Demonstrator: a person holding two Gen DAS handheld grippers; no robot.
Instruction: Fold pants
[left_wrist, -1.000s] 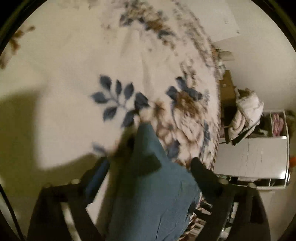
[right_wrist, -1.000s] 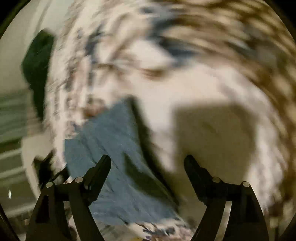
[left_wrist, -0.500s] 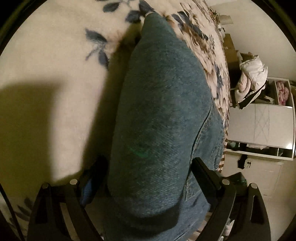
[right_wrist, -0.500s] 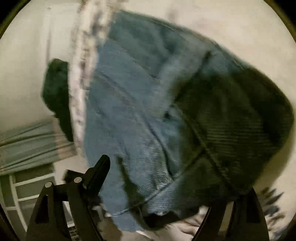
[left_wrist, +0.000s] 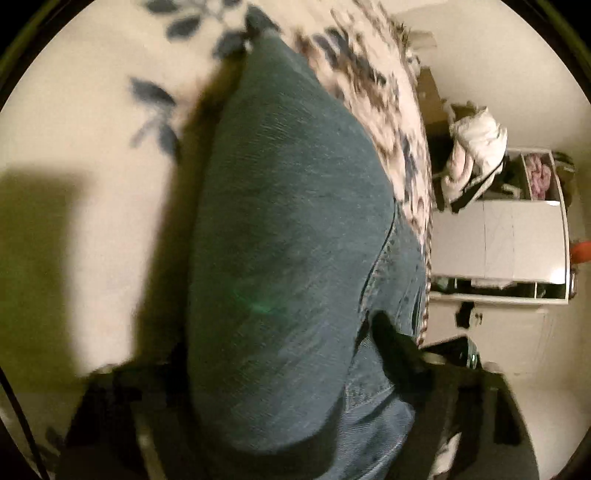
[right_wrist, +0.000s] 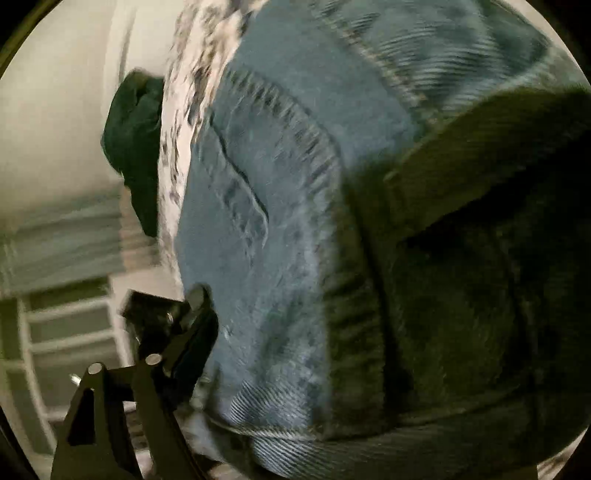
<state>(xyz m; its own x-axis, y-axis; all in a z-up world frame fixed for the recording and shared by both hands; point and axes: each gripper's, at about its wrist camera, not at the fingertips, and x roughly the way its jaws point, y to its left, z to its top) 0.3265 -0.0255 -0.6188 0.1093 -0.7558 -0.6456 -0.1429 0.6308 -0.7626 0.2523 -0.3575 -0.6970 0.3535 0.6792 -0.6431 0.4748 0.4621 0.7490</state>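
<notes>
The blue denim pants (left_wrist: 288, 258) lie on a white floral blanket (left_wrist: 92, 110) and fill the middle of the left wrist view, running away from me. My left gripper (left_wrist: 280, 354) is open, its fingers (left_wrist: 391, 343) straddling the near end of the denim; the left finger is mostly hidden in shadow. In the right wrist view the pants (right_wrist: 280, 221) fill almost the whole frame, with seams and a pocket showing. My right gripper (right_wrist: 332, 332) is open around the denim; only its left finger (right_wrist: 192, 332) shows, the right one is hidden by cloth.
A white cabinet (left_wrist: 498, 240) with clothes piled on it (left_wrist: 472, 147) stands beyond the bed's right edge. A dark green garment (right_wrist: 133, 147) hangs at the bed's left edge, with white shelving (right_wrist: 66, 332) below it.
Both grippers have moved closer onto the pants; the denim now fills more of each view. The views are blurred from motion. The right finger of the right gripper has gone behind cloth.
</notes>
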